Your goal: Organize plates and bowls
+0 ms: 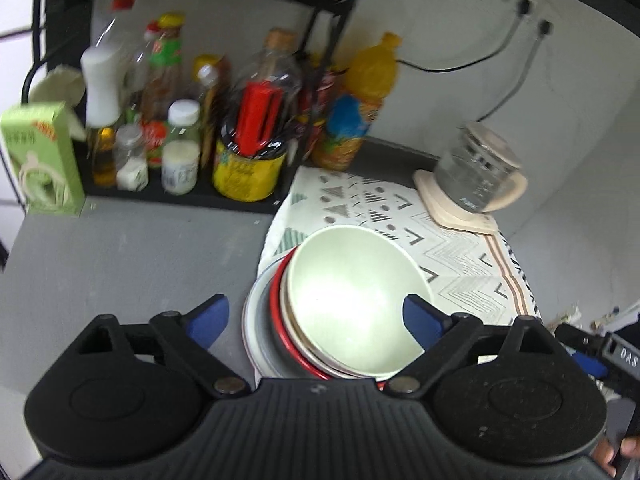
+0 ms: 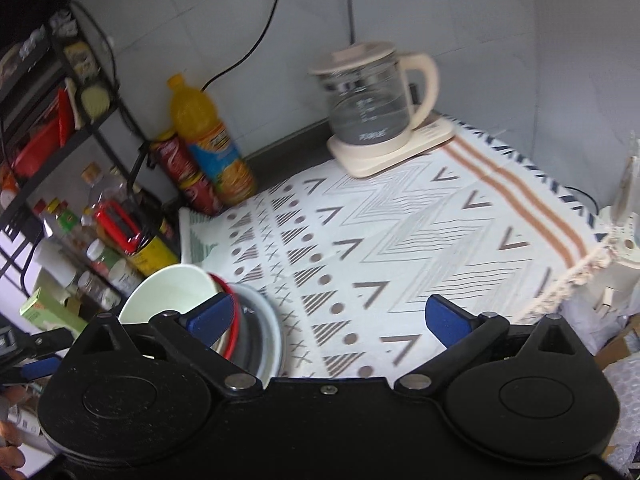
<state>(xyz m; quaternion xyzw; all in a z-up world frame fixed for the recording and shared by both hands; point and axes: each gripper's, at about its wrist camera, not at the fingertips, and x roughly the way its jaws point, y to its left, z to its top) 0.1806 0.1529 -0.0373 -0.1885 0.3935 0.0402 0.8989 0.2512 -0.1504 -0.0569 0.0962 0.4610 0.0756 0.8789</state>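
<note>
A pale green bowl [image 1: 352, 300] sits tilted on top of a stack: a beige dish, a red-rimmed dish [image 1: 280, 320] and a wide grey-white plate [image 1: 256, 320] under it. The stack rests at the left edge of a patterned cloth [image 1: 460, 264]. My left gripper [image 1: 316, 320] hangs open above the stack, its blue pads wide apart and off the bowl. In the right wrist view the same green bowl [image 2: 168, 292] and grey-white plate [image 2: 264, 328] lie at lower left. My right gripper [image 2: 332, 316] stands open over the bare cloth [image 2: 400, 240], nothing between its pads.
A black rack [image 1: 160, 192] holds bottles, jars and a yellow tin [image 1: 246, 176]. An orange juice bottle [image 2: 212, 140] and red cans [image 2: 188, 176] stand by the wall. A glass kettle [image 2: 372, 104] on its base sits at the cloth's far end. A green carton [image 1: 40, 160] is at left.
</note>
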